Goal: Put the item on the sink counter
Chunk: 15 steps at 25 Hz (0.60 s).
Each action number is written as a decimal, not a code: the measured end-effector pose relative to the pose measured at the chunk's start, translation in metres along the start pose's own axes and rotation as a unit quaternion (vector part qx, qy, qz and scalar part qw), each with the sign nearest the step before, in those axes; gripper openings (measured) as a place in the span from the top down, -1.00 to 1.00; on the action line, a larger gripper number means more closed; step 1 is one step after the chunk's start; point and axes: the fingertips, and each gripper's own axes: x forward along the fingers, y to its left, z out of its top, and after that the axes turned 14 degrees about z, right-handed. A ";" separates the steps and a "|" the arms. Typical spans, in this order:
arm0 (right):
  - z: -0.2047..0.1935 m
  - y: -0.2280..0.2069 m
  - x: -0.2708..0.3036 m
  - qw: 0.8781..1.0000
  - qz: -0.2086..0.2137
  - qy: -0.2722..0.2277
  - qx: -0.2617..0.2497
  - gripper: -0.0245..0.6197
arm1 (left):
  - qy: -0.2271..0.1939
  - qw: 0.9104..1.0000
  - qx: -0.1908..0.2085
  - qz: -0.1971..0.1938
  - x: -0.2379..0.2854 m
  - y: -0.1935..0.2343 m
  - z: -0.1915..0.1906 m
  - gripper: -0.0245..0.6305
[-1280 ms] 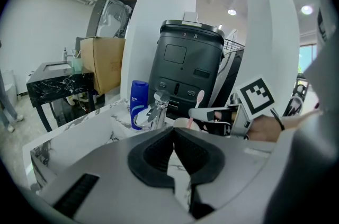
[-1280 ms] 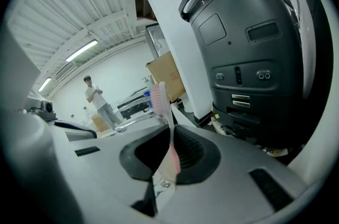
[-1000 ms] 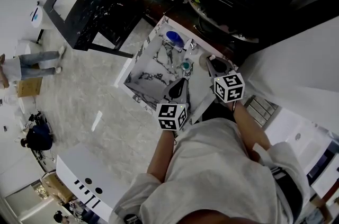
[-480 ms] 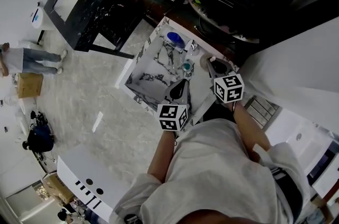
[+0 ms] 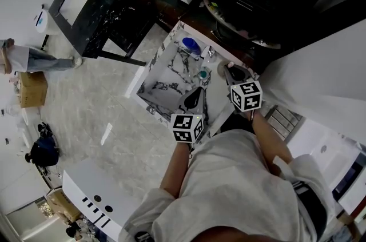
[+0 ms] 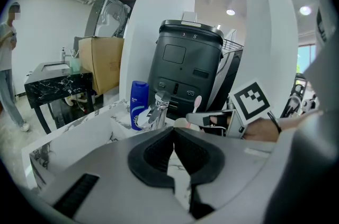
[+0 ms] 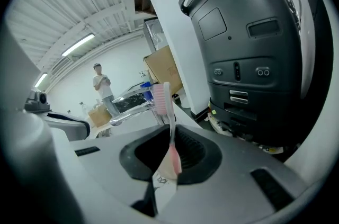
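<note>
While the view drifts a touch, the right claw (image 7: 168, 138) hasn't budged: still clamped on the pink toothbrush (image 7: 169, 119), above the sink worktop (image 5: 163, 86). Left claw (image 6: 172, 138) closed together, empty. Set-down looks still to come.

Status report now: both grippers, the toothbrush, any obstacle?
Left gripper shut, empty. Right gripper shut on pink toothbrush, not yet on sink counter. Faucet close ahead.

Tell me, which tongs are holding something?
The right tongs: they pinch a pink toothbrush, bristles sticking up. The left tongs are shut with nothing between them.
</note>
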 end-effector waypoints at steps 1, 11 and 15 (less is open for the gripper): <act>-0.001 -0.001 0.000 1.000 -0.002 0.004 -0.001 0.85 | 0.000 1.000 0.000 0.000 0.000 0.000 0.000 0.90; -0.004 -0.004 -0.002 1.000 -0.013 0.022 0.000 0.67 | 0.004 1.000 0.007 -0.006 -0.004 -0.002 0.005 0.90; 0.001 -0.009 -0.006 1.000 -0.024 0.017 0.001 0.66 | -0.002 1.000 0.008 -0.010 -0.005 -0.003 0.011 0.90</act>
